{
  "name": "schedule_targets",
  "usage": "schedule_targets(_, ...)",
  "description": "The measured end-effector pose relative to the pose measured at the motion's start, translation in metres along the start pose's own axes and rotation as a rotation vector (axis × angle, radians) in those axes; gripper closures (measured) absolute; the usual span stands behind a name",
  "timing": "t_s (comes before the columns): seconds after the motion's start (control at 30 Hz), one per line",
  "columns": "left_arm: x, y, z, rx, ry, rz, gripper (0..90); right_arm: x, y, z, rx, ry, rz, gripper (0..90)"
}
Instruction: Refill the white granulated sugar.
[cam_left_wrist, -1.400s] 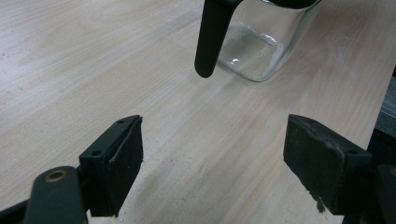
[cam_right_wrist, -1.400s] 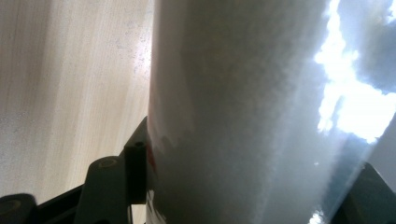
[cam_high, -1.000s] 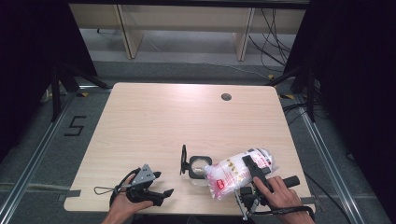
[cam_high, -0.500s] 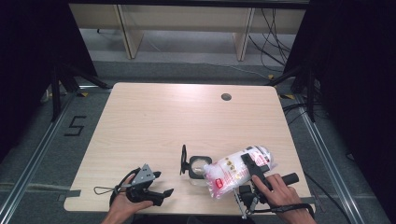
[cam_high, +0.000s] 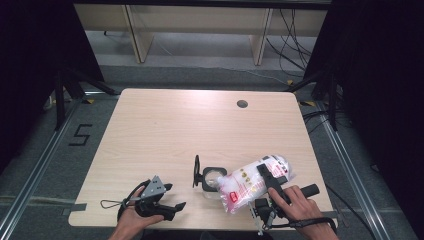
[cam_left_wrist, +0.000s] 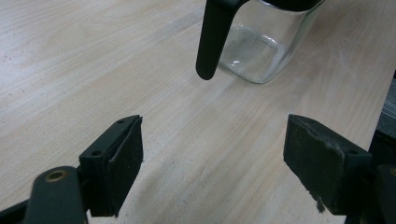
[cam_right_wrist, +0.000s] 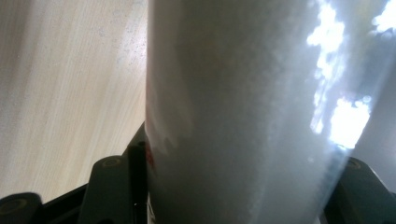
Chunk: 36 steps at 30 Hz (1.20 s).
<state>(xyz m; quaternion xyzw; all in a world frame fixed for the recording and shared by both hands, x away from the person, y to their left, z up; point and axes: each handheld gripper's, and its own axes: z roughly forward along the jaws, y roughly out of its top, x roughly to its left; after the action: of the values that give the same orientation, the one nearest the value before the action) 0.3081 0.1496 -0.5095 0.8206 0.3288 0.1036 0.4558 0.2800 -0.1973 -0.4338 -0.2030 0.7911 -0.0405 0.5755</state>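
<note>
A clear plastic bag of white granules with a red label lies tilted at the table's front right, its lower end against a square glass jar. The jar's black lid stands flipped open on its left. My right gripper is shut on the bag; in the right gripper view the bag sits between the jaws, pressed by the left pad. My left gripper rests open near the front edge, left of the jar. Its jaws hold nothing, and the jar stands just ahead of them.
The wooden table has a round cable hole at the back right. Dark floor with metal rails surrounds it, and shelving legs stand beyond the far edge.
</note>
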Motion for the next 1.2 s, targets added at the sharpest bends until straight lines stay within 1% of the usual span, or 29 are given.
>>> schedule_targets(0.07, -0.0006, -0.0001, 0.0003, -0.004, 0.000, -0.002, 19.6, -0.0008, -0.0002, -0.0009, 0.006, 0.010, 0.015, 42.7)
schedule_targets(0.17, -0.0006, 0.0001, 0.0001, -0.007, -0.002, -0.005, 19.6, -0.0005, -0.0006, -0.0006, 0.006, 0.013, 0.018, 42.7)
schedule_targets(0.23, 0.0002, 0.0000, -0.0002, 0.001, 0.001, 0.003, 19.6, -0.0012, -0.0014, 0.0001, -0.005, 0.009, 0.001, 42.7)
schedule_targets(0.27, 0.0006, 0.0001, -0.0003, 0.005, 0.003, 0.005, 19.6, -0.0005, -0.0017, 0.0002, -0.002, 0.017, 0.015, 42.7)
schedule_targets(0.3, 0.0004, 0.0004, 0.0000, -0.006, -0.002, 0.009, 19.6, 0.0003, -0.0015, 0.0009, -0.002, 0.023, 0.023, 42.8)
schedule_targets(0.33, -0.0006, 0.0002, -0.0001, -0.007, -0.002, -0.006, 19.6, 0.0004, -0.0006, 0.0004, 0.000, 0.021, 0.025, 42.7)
schedule_targets(0.4, -0.0001, 0.0001, -0.0005, -0.001, -0.002, 0.003, 19.6, 0.0021, -0.0008, 0.0006, -0.001, 0.029, 0.044, 42.8)
schedule_targets(0.43, -0.0004, 0.0001, -0.0001, -0.006, -0.001, -0.004, 19.6, 0.0021, -0.0007, 0.0010, -0.003, 0.026, 0.039, 42.8)
schedule_targets(0.47, 0.0006, 0.0007, -0.0006, -0.004, -0.004, 0.011, 19.6, -0.0006, -0.0006, 0.0020, -0.016, 0.019, -0.002, 42.8)
schedule_targets(0.5, 0.0016, 0.0010, -0.0011, 0.000, -0.005, 0.030, 19.6, -0.0004, -0.0006, 0.0017, -0.013, 0.022, 0.001, 42.8)
schedule_targets(0.53, 0.0011, 0.0007, -0.0011, 0.001, -0.005, 0.020, 19.6, 0.0012, -0.0010, 0.0012, -0.008, 0.028, 0.022, 42.8)
schedule_targets(0.57, 0.0002, 0.0004, -0.0010, 0.003, -0.004, 0.003, 19.6, 0.0020, -0.0015, 0.0013, -0.014, 0.017, 0.036, 42.8)
schedule_targets(0.63, 0.0012, 0.0008, -0.0004, -0.007, -0.002, 0.024, 19.6, 0.0018, -0.0012, -0.0004, 0.010, 0.023, 0.054, 42.8)
schedule_targets(0.67, 0.0000, 0.0002, -0.0006, -0.002, 0.000, 0.003, 19.6, 0.0001, -0.0018, 0.0001, 0.000, 0.013, 0.019, 42.8)
schedule_targets(0.7, -0.0001, 0.0001, -0.0004, -0.001, -0.001, 0.003, 19.6, -0.0013, -0.0026, 0.0010, -0.019, -0.001, 0.001, 42.8)
schedule_targets(0.73, -0.0007, -0.0001, 0.0001, -0.006, -0.001, -0.004, 19.6, -0.0018, -0.0018, -0.0017, 0.013, 0.030, 0.024, 42.8)
schedule_targets(0.77, -0.0006, -0.0001, 0.0002, -0.007, -0.002, -0.006, 19.6, -0.0014, -0.0027, -0.0005, -0.002, 0.013, 0.025, 42.9)
schedule_targets(0.8, 0.0010, 0.0002, -0.0004, 0.008, 0.000, 0.007, 19.6, -0.0016, -0.0027, 0.0000, -0.006, 0.008, 0.022, 42.9)
schedule_targets(0.83, 0.0017, 0.0004, 0.0001, 0.008, -0.002, 0.014, 19.6, -0.0014, -0.0028, -0.0001, -0.006, 0.011, 0.022, 42.9)
schedule_targets(0.87, 0.0013, 0.0005, -0.0003, 0.008, 0.001, 0.013, 19.6, -0.0004, -0.0029, -0.0007, -0.001, 0.021, 0.034, 42.9)
schedule_targets(0.9, -0.0003, 0.0003, -0.0002, -0.004, -0.004, -0.001, 19.6, -0.0002, -0.0033, -0.0002, -0.006, 0.022, 0.035, 42.8)
schedule_targets(0.93, 0.0011, 0.0007, -0.0018, 0.015, -0.006, 0.019, 19.6, -0.0005, -0.0029, 0.0005, -0.011, 0.014, 0.036, 42.9)
schedule_targets(0.97, 0.0002, 0.0004, -0.0012, 0.004, -0.004, 0.009, 19.6, 0.0010, -0.0027, 0.0001, -0.001, 0.020, 0.043, 42.9)
schedule_targets(1.0, 0.0007, 0.0004, -0.0008, -0.003, -0.003, 0.023, 19.6, -0.0005, -0.0024, 0.0008, -0.014, 0.017, 0.016, 42.9)
schedule_targets(1.03, 0.0012, 0.0004, -0.0006, -0.002, -0.003, 0.031, 19.6, 0.0003, -0.0027, 0.0008, -0.018, 0.010, 0.017, 42.9)
schedule_targets(1.07, 0.0003, 0.0002, 0.0002, -0.007, -0.004, 0.013, 19.6, 0.0002, -0.0027, 0.0000, -0.009, 0.024, 0.028, 42.9)
schedule_targets(1.13, 0.0003, 0.0003, -0.0005, 0.005, -0.004, 0.010, 19.6, 0.0000, -0.0023, -0.0001, -0.005, 0.019, 0.039, 42.9)
schedule_targets(1.17, 0.0016, 0.0007, -0.0013, 0.009, -0.006, 0.032, 19.6, -0.0018, -0.0020, -0.0012, 0.005, 0.025, 0.025, 42.9)
schedule_targets(1.2, 0.0011, 0.0006, -0.0003, -0.004, -0.007, 0.027, 19.6, -0.0026, -0.0028, -0.0015, 0.000, 0.027, 0.011, 42.9)
